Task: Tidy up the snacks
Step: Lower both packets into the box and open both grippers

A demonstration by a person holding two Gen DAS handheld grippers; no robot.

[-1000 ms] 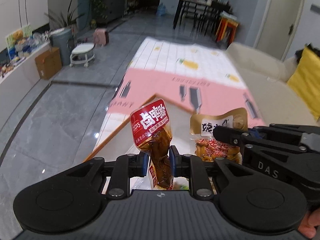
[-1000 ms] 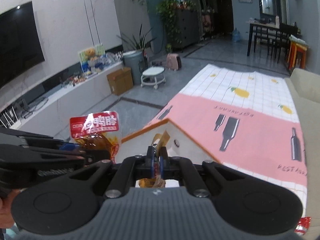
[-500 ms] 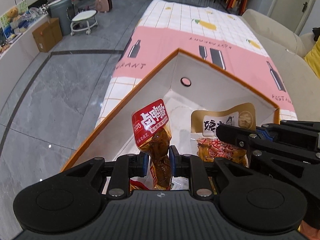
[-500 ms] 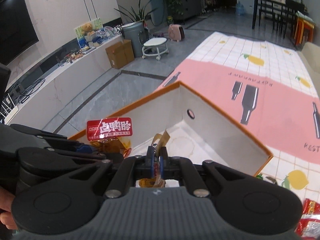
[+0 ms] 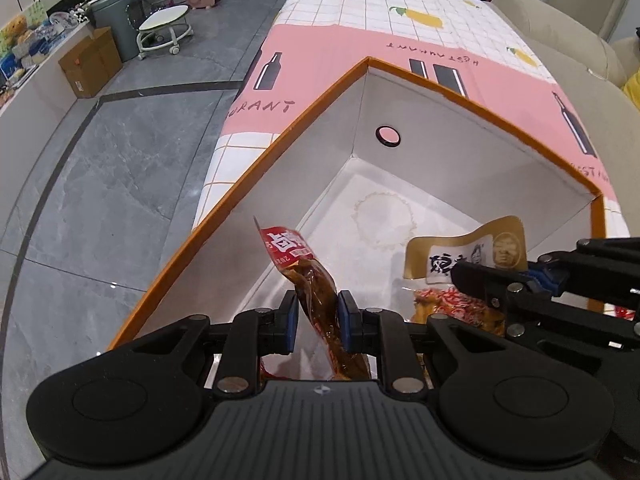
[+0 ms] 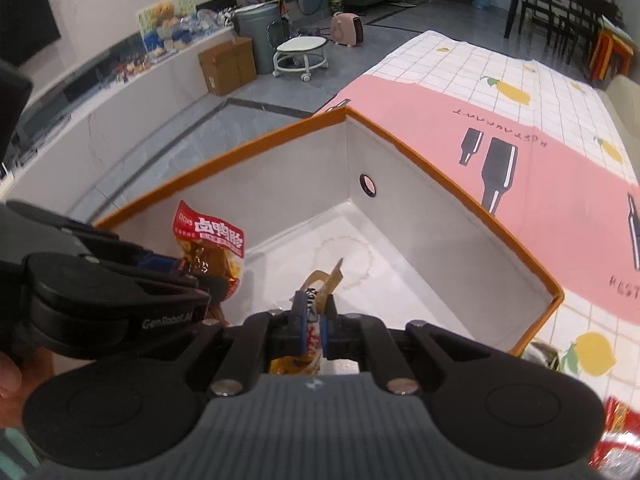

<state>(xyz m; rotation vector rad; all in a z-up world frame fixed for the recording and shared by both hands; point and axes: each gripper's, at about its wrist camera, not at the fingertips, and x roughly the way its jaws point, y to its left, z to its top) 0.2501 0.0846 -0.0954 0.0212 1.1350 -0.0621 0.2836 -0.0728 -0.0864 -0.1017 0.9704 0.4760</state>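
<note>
red pack point(image 6: 616, 436) cut by frame edge | gold pouch point(image 5: 460, 280) btm hidden

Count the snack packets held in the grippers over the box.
2. A red packet in the left gripper, a gold packet in the right gripper, both above the box. More packets may lie hidden below.

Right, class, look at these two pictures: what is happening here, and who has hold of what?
A person is sorting snacks with a hand-held gripper in each hand. The left gripper is clamped on a red-labelled snack packet, and the right gripper is shut on a gold-topped snack packet. Both packets hang over the open orange-rimmed box, which sits on a pink and white tablecloth. Neither packet has been let go yet; the visible box floor is bare.
</note>
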